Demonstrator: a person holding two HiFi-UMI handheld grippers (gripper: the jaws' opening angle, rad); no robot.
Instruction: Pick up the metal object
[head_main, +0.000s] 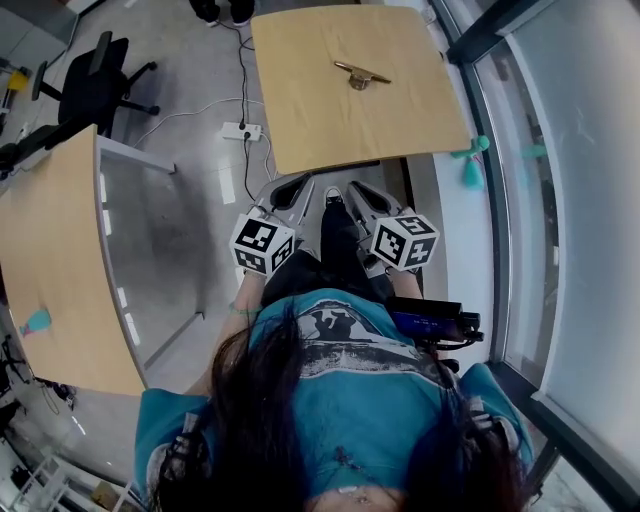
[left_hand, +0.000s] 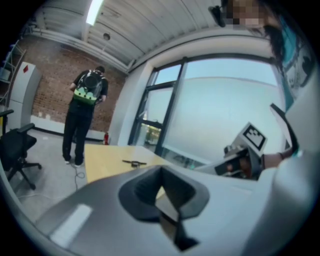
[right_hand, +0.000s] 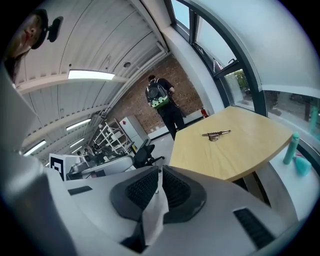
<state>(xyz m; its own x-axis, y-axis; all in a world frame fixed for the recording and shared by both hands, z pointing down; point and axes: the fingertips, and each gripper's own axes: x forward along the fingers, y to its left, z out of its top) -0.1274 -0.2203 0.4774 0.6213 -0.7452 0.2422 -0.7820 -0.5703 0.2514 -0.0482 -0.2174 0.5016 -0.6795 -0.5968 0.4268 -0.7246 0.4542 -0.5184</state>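
The metal object (head_main: 360, 74), a slim brass-coloured piece, lies on the far half of the wooden table (head_main: 330, 130). It also shows small in the left gripper view (left_hand: 134, 162) and the right gripper view (right_hand: 216, 134). I hold both grippers close to my body, short of the table's near edge and well apart from the object. On the left gripper (head_main: 298, 183) (left_hand: 161, 172) the jaw tips meet with nothing between them. The right gripper (head_main: 357, 187) (right_hand: 160, 172) is shut; a white flap (right_hand: 152, 212) hangs where its pads meet.
A second wooden table (head_main: 50, 250) stands at the left, with an office chair (head_main: 95, 85) behind it. A power strip (head_main: 242, 130) and cables lie on the floor. A person with a backpack (right_hand: 162, 105) stands beyond the table. Glass wall and teal bottle (right_hand: 290, 147) at right.
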